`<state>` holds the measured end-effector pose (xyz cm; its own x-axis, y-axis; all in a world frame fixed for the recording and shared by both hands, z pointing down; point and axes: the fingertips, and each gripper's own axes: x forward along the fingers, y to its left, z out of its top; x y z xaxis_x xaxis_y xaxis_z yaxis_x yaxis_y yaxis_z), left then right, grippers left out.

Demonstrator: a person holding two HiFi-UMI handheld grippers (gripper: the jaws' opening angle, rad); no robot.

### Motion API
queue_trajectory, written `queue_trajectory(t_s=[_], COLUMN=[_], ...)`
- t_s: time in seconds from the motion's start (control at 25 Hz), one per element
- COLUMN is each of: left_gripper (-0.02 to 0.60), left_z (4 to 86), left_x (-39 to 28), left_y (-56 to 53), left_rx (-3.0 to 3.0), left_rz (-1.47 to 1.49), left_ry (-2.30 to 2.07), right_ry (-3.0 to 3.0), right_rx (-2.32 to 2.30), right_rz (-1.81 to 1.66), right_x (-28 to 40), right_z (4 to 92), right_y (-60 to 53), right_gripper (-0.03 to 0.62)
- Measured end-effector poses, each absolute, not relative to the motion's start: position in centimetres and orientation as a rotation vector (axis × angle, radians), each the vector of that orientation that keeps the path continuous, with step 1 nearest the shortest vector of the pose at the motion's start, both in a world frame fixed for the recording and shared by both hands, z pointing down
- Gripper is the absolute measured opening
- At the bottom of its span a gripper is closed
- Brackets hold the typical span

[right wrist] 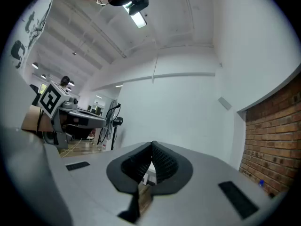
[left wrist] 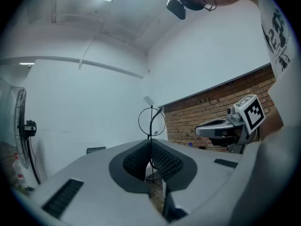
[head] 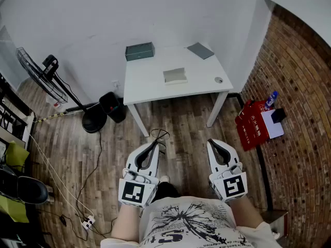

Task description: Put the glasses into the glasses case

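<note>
My left gripper (head: 154,144) is held level over the wooden floor in front of the white table (head: 150,87), shut on thin black wire-rimmed glasses (head: 160,135). In the left gripper view one round rim of the glasses (left wrist: 151,121) stands up from between the closed pads. My right gripper (head: 213,143) is alongside, level, shut with nothing in it; its pads (right wrist: 160,160) meet. On the table, well ahead of both grippers, lie a pale rectangular case (head: 175,76), a dark green box (head: 139,51) at the back left and a flat grey item (head: 200,50) at the back right.
A small round object (head: 219,79) sits near the table's right edge. A standing fan (head: 39,74) and a black bin (head: 113,106) are left of the table. A red bag (head: 252,124) and a blue bottle (head: 271,98) lie by the brick wall on the right. Cables and a power strip (head: 88,222) trail over the floor at left.
</note>
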<state>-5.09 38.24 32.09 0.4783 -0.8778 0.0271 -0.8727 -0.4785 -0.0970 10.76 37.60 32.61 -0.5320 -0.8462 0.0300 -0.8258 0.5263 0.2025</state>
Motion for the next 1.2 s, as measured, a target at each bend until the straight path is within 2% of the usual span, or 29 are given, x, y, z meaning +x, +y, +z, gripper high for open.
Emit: queue_trajectory(t_s=[0.16, 0.68, 1.2], left_gripper=[0.02, 0.02, 0.02], left_z=[30.7, 32.4, 33.1], left_x=[-5.0, -4.4, -6.8], left_y=[38.1, 37.2, 21.4], left_rx=[-2.62, -2.649, -2.672], left_rz=[-0.001, -0.109, -0.022], left_ry=[1.598, 1.609, 1.582], right_ry=[-2.659, -2.662, -2.626], right_rx=[1.438, 1.469, 1.478], right_rz=[-0.252, -0.135, -0.081], right_x=[10.5, 11.9, 8.8], right_z=[32.2, 33.5, 35.1], right_y=[37.5, 35.8, 20.6], right_gripper=[0.011, 0.011, 0.011])
